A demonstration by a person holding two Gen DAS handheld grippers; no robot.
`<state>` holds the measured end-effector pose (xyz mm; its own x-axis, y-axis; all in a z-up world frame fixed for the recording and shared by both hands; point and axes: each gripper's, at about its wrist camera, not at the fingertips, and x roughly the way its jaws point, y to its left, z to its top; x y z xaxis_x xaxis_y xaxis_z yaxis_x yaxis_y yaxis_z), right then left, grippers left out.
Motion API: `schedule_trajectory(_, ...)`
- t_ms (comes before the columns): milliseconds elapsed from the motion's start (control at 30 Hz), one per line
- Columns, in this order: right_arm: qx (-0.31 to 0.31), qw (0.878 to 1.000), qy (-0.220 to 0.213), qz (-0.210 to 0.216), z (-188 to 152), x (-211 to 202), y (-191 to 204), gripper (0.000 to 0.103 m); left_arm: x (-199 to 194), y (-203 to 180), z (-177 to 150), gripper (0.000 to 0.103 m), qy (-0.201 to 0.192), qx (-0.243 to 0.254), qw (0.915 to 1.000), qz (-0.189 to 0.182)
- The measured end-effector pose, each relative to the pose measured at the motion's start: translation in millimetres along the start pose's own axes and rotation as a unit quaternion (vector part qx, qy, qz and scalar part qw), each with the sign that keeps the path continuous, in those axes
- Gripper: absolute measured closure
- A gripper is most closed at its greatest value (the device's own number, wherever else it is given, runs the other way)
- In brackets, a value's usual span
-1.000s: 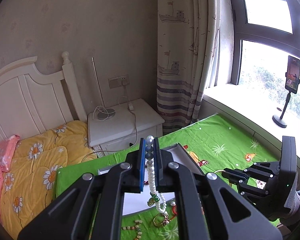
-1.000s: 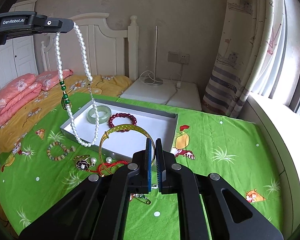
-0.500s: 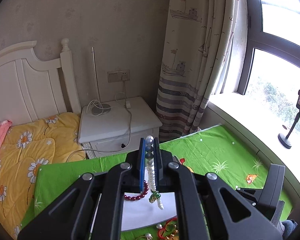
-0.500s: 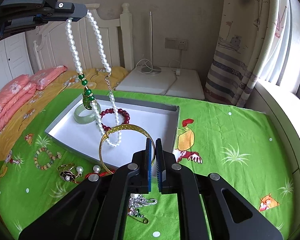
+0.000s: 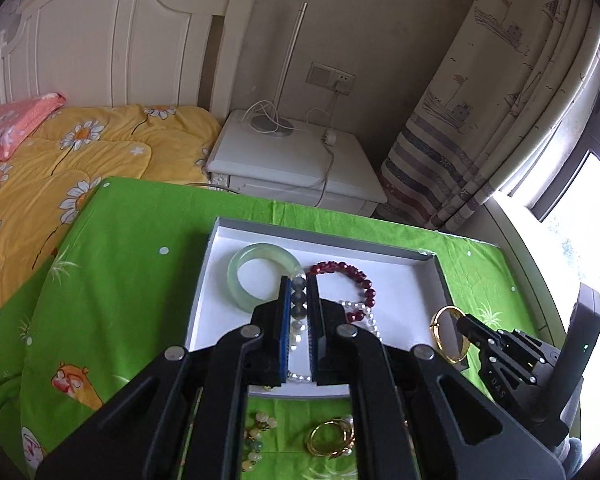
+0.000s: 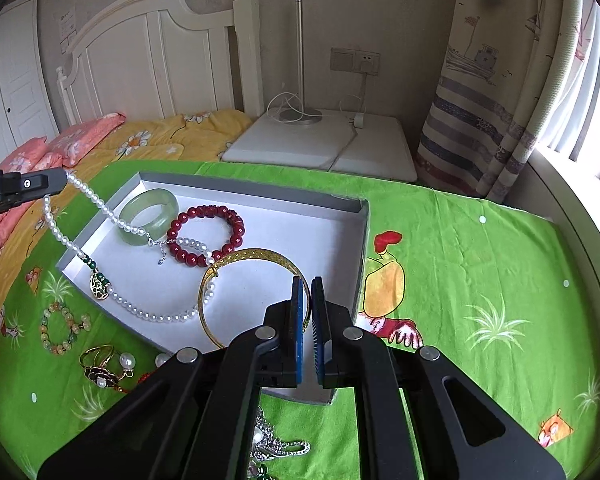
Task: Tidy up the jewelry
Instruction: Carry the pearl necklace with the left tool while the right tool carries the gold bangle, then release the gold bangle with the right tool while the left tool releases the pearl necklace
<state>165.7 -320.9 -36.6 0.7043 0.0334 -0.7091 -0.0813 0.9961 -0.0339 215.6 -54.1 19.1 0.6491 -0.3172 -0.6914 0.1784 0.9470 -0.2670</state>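
Note:
My left gripper (image 5: 299, 286) is shut on the pearl necklace (image 5: 298, 308) and holds its top end low over the white tray (image 5: 404, 276). In the right wrist view the left gripper (image 6: 58, 182) is at the far left and the pearl necklace (image 6: 156, 316) drapes down into the tray (image 6: 328, 216), its green pendant (image 6: 99, 285) over the tray's left rim. My right gripper (image 6: 307, 294) is shut on the gold bangle (image 6: 236, 264), held tilted over the tray. A jade bangle (image 6: 150, 216) and a red bead bracelet (image 6: 206, 236) lie in the tray.
On the green cloth (image 6: 480, 272) left of the tray lie a pale bead bracelet (image 6: 62, 328), gold rings with pearls (image 6: 106, 366) and a silver piece (image 6: 278, 446). A white nightstand (image 6: 324, 144) and bed (image 6: 140, 140) stand behind. A curtain (image 6: 500, 80) hangs at right.
My left gripper has dropped from high above down toward the tray, and the necklace's lower part now lies in the tray. The right gripper still holds the gold bangle.

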Motion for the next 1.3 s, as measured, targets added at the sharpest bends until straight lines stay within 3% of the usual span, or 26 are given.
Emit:
schedule_trajectory(133,-0.007,1.000,0.004,-0.009,7,8,2,0.095,1,26,-7,0.096,-0.009,-0.023,0.9975,0.066)
schedule_trajectory(200,-0.011,1.000,0.008,-0.013,11,13,3,0.095,0,31,-10,0.096,-0.021,-0.025,0.9923,0.119)
schedule_trajectory(300,-0.012,1.000,0.010,-0.016,16,19,3,0.095,-4,34,-14,0.096,-0.033,-0.020,0.9878,0.151)
schedule_trajectory(400,-0.015,1.000,0.012,-0.016,20,22,4,0.095,5,24,-14,0.096,-0.017,0.016,0.9922,0.122)
schedule_trajectory(467,-0.018,1.000,0.018,-0.015,21,25,6,0.095,16,18,-16,0.096,-0.002,0.037,0.9962,0.079)
schedule_trajectory(533,-0.025,0.999,0.031,-0.017,22,32,7,0.095,31,8,-16,0.096,0.019,0.067,0.9956,0.063)
schedule_trajectory(600,-0.029,0.999,0.041,-0.019,21,38,9,0.095,43,-5,-17,0.096,0.036,0.102,0.9942,-0.001)
schedule_trajectory(633,-0.031,0.998,0.045,-0.020,21,41,9,0.095,48,-13,-19,0.096,0.047,0.126,0.9909,-0.011)
schedule_trajectory(733,-0.033,0.998,0.048,-0.022,20,44,10,0.095,62,-37,-30,0.096,0.068,0.191,0.9789,-0.021)
schedule_trajectory(833,-0.034,0.998,0.048,-0.023,20,45,10,0.095,78,-39,-34,0.095,0.092,0.188,0.9776,-0.015)
schedule_trajectory(867,-0.035,0.998,0.048,-0.023,20,45,10,0.095,82,-36,-34,0.092,0.100,0.180,0.9783,-0.018)
schedule_trajectory(933,-0.036,0.998,0.048,-0.024,22,47,9,0.095,87,-29,-35,0.073,0.110,0.166,0.9792,-0.038)
schedule_trajectory(1000,-0.036,0.998,0.053,-0.024,24,51,8,0.095,86,-24,-35,0.043,0.109,0.161,0.9794,-0.056)
schedule_trajectory(1167,-0.043,0.996,0.076,-0.029,29,64,12,0.095,75,-14,-29,0.035,0.086,0.154,0.9828,-0.055)
schedule_trajectory(1300,-0.060,0.991,0.109,-0.050,34,80,16,0.095,60,-11,-21,0.027,0.047,0.164,0.9852,-0.019)
